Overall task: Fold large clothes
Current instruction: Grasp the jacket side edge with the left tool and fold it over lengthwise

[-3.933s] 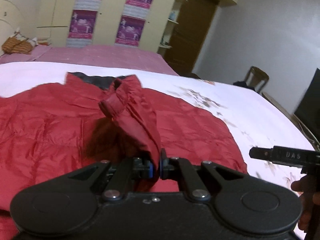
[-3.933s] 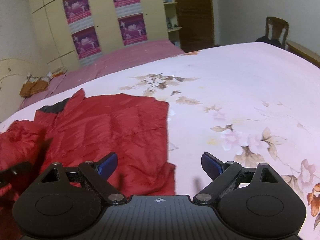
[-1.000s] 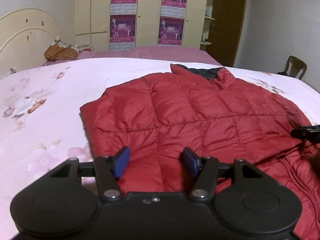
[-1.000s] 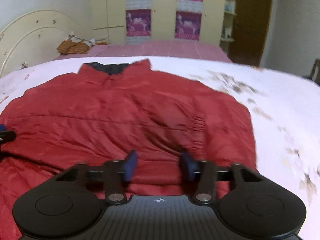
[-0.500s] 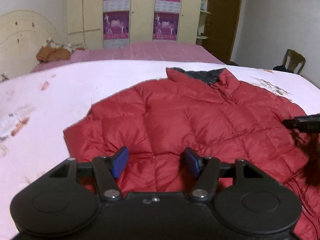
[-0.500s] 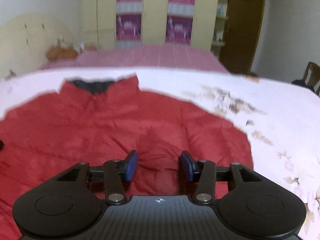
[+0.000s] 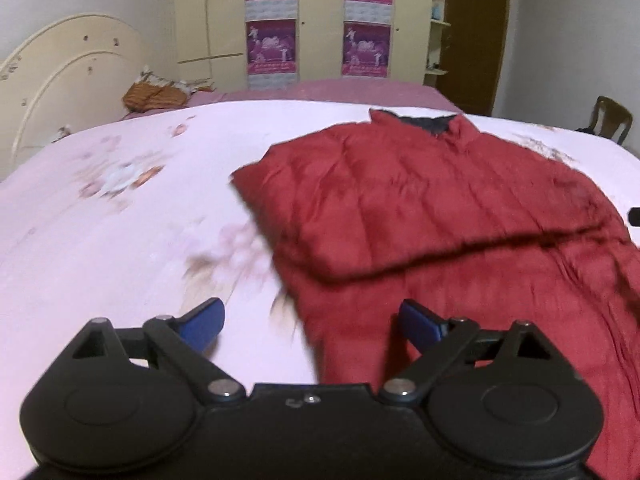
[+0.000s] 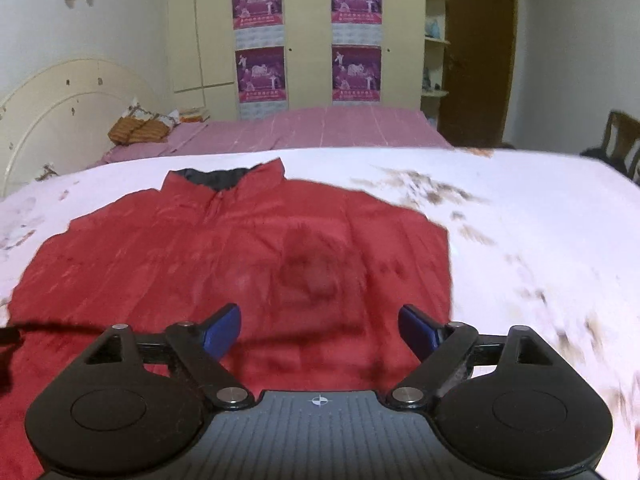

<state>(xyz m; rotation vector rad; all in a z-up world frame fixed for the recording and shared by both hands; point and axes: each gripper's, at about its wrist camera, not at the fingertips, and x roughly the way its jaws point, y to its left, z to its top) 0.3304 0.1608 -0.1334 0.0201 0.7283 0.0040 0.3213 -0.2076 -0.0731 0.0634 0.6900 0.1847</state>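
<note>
Red quilted jacket [image 7: 460,208] lies spread flat on the bed [image 7: 120,240], over a pale pink floral sheet; dark-lined collar [image 8: 218,178] points toward the far wardrobe [image 8: 304,40]. One padded layer is folded across the body, its edge forming a ridge in the left wrist view. Left claw [image 7: 312,324]: fingers spread wide, holding nothing, poised over the jacket's near left edge, where red fabric meets sheet. Right claw [image 8: 320,330]: likewise wide apart and holding nothing, above the jacket's lower middle. Both views motion-blurred. Contact with fabric: cannot tell.
</note>
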